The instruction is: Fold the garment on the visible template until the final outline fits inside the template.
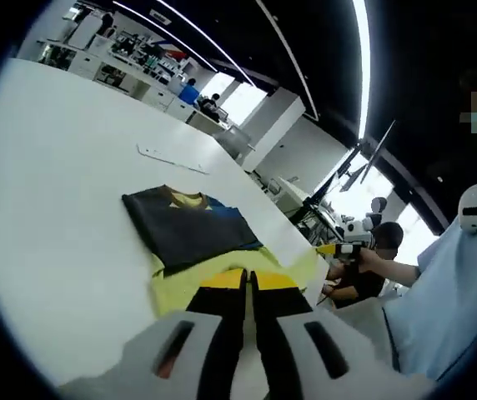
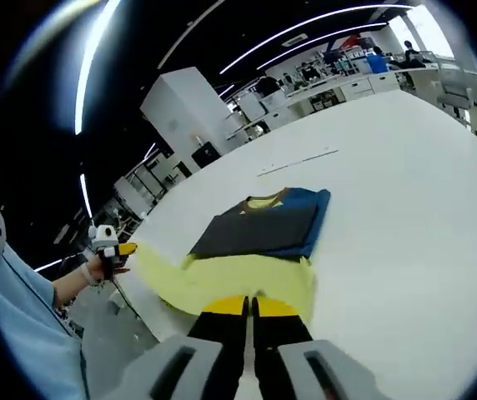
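A garment (image 1: 197,229) lies on the white table (image 1: 63,217), partly folded: a dark grey panel with blue at its far edge lies over a pale yellow part. My left gripper (image 1: 248,280) is at the near yellow hem, its yellow-tipped jaws pressed together on the cloth. In the right gripper view the same garment (image 2: 259,233) lies ahead. My right gripper (image 2: 249,307) is shut on the yellow hem (image 2: 230,283) in the same way. A thin pale strip (image 1: 172,158) lies on the table beyond the garment, also seen in the right gripper view (image 2: 297,161).
The table edge (image 1: 305,242) runs close past the garment. A person in light blue (image 1: 447,292) stands beside it, and a hand holds another yellow-tipped gripper (image 2: 109,247) off the edge. Desks with equipment (image 1: 130,58) stand far behind.
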Available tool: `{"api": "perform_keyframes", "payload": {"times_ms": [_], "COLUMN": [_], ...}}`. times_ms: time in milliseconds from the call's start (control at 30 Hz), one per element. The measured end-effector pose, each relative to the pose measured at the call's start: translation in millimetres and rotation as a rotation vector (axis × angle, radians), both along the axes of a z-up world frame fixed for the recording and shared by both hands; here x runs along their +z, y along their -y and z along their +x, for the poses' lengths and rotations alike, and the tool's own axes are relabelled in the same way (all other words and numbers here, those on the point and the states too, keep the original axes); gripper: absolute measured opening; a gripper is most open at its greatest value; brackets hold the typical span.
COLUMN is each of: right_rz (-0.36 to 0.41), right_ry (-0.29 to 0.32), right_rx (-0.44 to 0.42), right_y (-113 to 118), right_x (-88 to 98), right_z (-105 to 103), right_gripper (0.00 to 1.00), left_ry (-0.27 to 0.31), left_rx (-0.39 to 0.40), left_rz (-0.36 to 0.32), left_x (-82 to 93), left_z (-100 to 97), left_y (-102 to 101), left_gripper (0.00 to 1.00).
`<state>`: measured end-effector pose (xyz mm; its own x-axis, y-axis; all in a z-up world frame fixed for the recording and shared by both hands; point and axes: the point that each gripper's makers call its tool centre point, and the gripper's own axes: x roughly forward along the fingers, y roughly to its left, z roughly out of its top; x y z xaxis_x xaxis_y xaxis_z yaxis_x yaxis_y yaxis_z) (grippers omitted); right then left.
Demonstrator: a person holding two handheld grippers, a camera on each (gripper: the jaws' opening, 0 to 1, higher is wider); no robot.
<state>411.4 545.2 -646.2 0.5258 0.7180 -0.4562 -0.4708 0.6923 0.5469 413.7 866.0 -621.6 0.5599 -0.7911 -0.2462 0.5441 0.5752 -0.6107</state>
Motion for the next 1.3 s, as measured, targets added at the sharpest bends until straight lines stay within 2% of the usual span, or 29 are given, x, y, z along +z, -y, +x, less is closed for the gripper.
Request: {"api": "perform_keyframes", "payload": {"times_ms": [167,300,400,567,800,1033,1133,1200,1300], "right_rz": [0.029,0.044,0.037,0.023,0.015,-0.044,-0.062,-0.072,-0.117], "right_ry": [0.057,0.08,0.107,0.122,0.148,0.159,0.141,0.123,0.093], "right_rx": [-0.013,-0.028,-0.031,-0.027,-0.049,-0.043,-0.053,-0.057,-0.055], "right_y": [-5,-8,-11,-11,-13,-21,-20,-20,-19], "right_x": [15.3,19.1,21.0,19.2,22.1,3.9,-9.4,-20.1,-42.5], "right_z": [39,66,87,113,148,178,186,190,196], "right_gripper": [0.0,0.0,0.0,0.0,0.0,0.0,0.0,0.0,0.0], "left_ry": [0.036,0.052,0.061,0.069,0.092,0.059,0.013,0.007,-0.043], "left_rx": [0.039,0.088,0.14,0.205,0.265,0.353,0.395,0.398,0.428], "left_rz": [-0.004,0.011,-0.005,-0.012,-0.016,-0.018,0.003,0.007,0.032], "left_x": [7.7,2.2,0.4,-5.5,-5.0,-17.1,-35.4,-42.8,-62.4], "left_z": [35.8,63.1,83.5,107.5,134.7,165.5,176.1,180.1,186.3], "left_y": [-4,-11,-20,-27,-23,-30,-33,-33,-37], "left_gripper": [0.0,0.0,0.0,0.0,0.0,0.0,0.0,0.0,0.0]}}
